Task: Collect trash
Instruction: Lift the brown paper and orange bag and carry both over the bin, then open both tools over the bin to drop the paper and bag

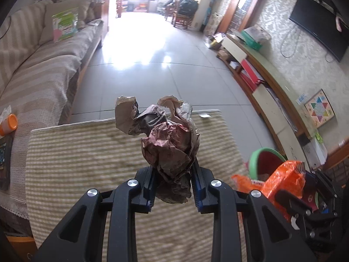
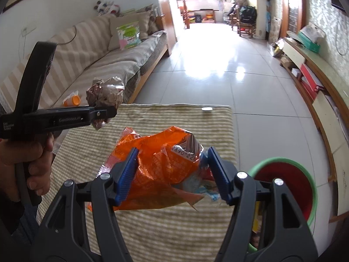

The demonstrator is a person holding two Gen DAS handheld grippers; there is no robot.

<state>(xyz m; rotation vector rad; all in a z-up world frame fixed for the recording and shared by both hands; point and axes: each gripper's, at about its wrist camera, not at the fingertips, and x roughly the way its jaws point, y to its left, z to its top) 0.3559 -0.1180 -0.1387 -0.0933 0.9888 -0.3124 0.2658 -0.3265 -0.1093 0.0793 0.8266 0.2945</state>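
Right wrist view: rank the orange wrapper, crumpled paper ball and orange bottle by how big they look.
1. Orange wrapper, largest, though nearest the camera.
2. Crumpled paper ball.
3. Orange bottle, smallest, on the sofa.

Below my tools a striped cloth covers the bench, a small white tag lying near its far edge, while the red bin with a green rim stands on the tiled floor beside it.
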